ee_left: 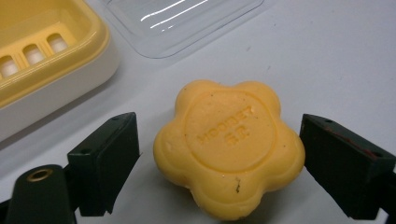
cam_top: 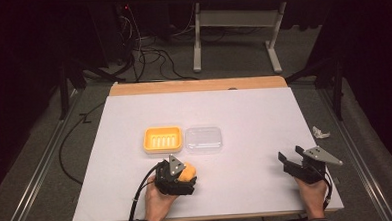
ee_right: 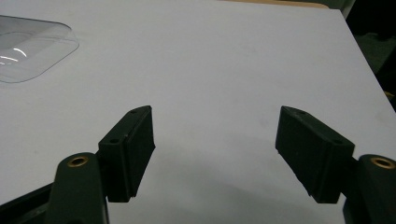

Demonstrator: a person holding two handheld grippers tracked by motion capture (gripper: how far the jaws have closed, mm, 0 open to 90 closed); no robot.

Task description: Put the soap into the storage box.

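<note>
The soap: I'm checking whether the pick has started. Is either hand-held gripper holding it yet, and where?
Nothing is held. The soap lies on the table between the left hand-held gripper's open jaws, gaps either side; the right hand-held gripper is open.

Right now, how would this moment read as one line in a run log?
left fingers: open around soap, not gripping | right gripper: open, idle | soap dish, clear lid: side by side

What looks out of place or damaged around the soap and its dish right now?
Little stands out. The soap lies flat between the left gripper jaws, with dark specks and a small nick on its near edge. A crumpled scrap lies on the floor past the table.
</note>
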